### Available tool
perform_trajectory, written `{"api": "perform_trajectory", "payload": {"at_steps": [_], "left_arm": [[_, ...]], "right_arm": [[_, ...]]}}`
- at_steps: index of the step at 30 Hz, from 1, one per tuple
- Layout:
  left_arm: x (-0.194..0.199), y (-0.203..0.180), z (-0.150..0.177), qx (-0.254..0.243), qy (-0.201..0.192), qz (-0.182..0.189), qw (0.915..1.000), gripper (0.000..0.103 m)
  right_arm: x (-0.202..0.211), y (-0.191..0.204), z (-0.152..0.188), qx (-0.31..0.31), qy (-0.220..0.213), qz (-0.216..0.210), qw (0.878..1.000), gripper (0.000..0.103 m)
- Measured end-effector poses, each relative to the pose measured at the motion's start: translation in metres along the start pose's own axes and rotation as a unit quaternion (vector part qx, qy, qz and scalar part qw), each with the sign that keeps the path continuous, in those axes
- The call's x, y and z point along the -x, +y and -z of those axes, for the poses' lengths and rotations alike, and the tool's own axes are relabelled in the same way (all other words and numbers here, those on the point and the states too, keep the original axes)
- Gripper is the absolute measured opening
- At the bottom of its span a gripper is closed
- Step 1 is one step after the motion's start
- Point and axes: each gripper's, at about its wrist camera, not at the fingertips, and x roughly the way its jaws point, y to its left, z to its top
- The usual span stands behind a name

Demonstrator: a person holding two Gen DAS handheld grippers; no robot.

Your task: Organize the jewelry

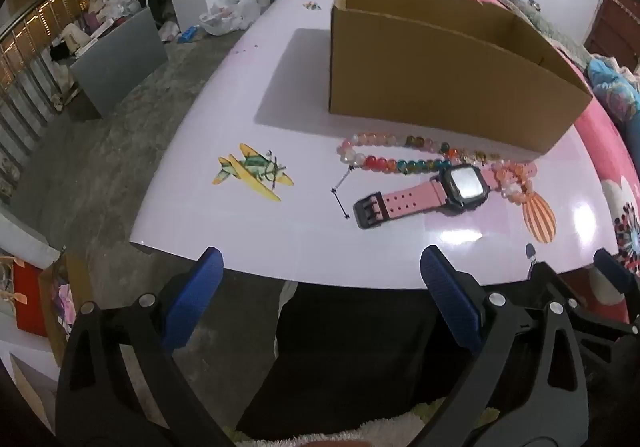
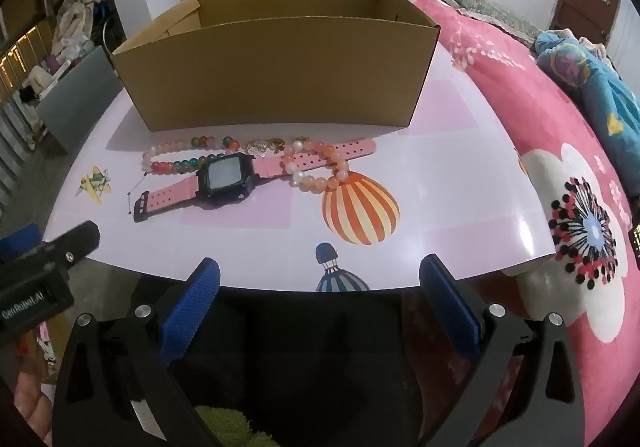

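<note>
- Only in the right wrist view: the whole striped balloon print (image 2: 360,207) on the table (image 2: 460,183), a smaller blue balloon print (image 2: 335,271) at the near edge, and the pink flowered blanket (image 2: 560,175) along the table's right side.
- Only in the left wrist view: the full yellow plane print (image 1: 252,173), the concrete floor (image 1: 132,135) to the left and a white plastic bag (image 1: 230,13) past the table's far corner.
- In both: open cardboard box (image 2: 276,67) at the back of the table, with the jewelry lying just in front of it.
- Pink watch (image 2: 228,181) flat on the table, face up, black buckle toward the left edge; multicoloured bead strand (image 2: 188,155) touching its far side; peach bead bracelet (image 2: 316,167) looped over the strap's right end.
- Thin black pin (image 1: 341,191) just left of the buckle, too small to identify.
- Left gripper (image 1: 322,299) spread wide, gripping nothing, fingers above the near table edge.
- Right gripper (image 2: 320,297) likewise spread wide, touching nothing, short of the jewelry.
- Box floor mostly hidden behind the front wall; gold trinkets (image 2: 266,145) between the beads too small to make out.
</note>
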Motion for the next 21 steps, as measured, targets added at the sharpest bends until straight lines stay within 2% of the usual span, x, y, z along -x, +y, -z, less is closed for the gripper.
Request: {"api": "perform_trajectory", "payload": {"at_steps": [7,21], "left_arm": [[-0.012,-0.009,0.004,-0.016,0.029,-0.008,0.9994,0.096],[-0.011,-0.011,0.009,-0.021,0.030,-0.002,0.9993,0.096]], "right_arm": [[-0.001,-0.005,0.004,-0.004,0.001,0.002,1.000,0.097],[0.000,-0.010,0.005,-0.008,-0.002,0.008,1.000,0.097]]}}
